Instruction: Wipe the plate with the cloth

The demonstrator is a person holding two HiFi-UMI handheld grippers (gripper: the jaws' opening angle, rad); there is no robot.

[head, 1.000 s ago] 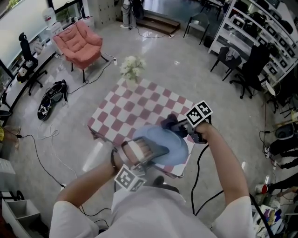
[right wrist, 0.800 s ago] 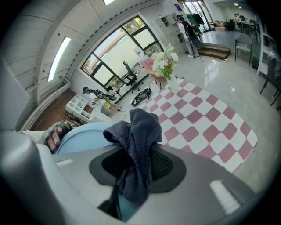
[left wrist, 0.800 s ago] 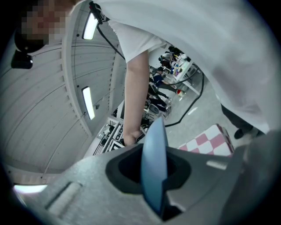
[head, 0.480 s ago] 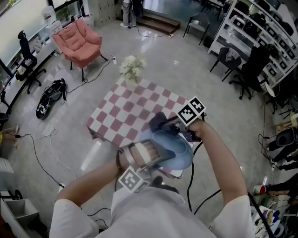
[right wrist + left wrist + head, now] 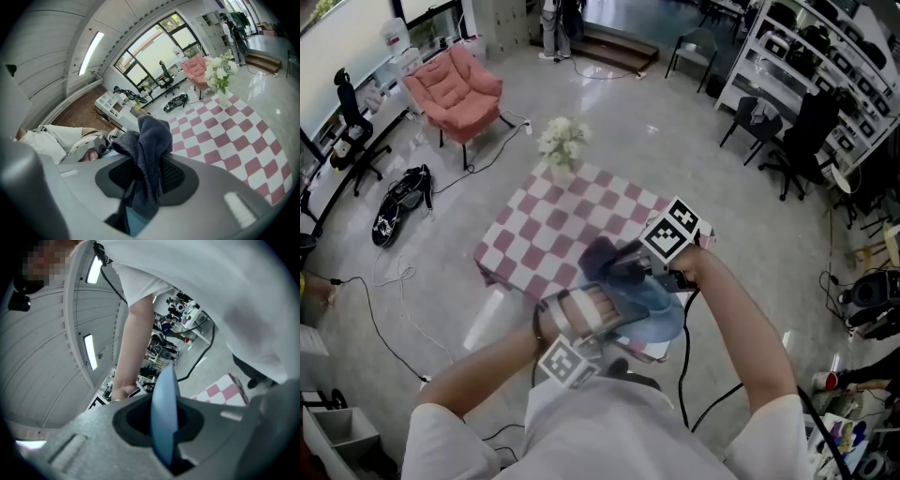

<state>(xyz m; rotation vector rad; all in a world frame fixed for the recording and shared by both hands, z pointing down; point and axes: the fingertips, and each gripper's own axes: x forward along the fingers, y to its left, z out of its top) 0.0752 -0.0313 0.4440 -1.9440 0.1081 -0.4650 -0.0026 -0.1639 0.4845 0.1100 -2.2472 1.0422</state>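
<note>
A light blue plate (image 5: 661, 314) is held in the air above the near edge of the checkered table (image 5: 553, 230). My left gripper (image 5: 605, 314) is shut on its rim; in the left gripper view the plate (image 5: 164, 413) stands edge-on between the jaws. My right gripper (image 5: 619, 261) is shut on a dark blue-grey cloth (image 5: 602, 260) and lies over the plate's far side. The right gripper view shows the cloth (image 5: 147, 159) bunched between the jaws, with a sliver of the plate (image 5: 136, 222) below it.
A vase of white flowers (image 5: 561, 142) stands at the table's far corner, also seen as the flowers (image 5: 219, 70). A pink armchair (image 5: 455, 92) is beyond the table at left. Office chairs (image 5: 778, 141) and shelving (image 5: 825, 56) fill the right. Cables (image 5: 394, 328) run across the floor.
My right gripper with the cloth has slid leftward across the plate over the last second. The plate has shifted slightly and tilted in my left gripper's hold.
</note>
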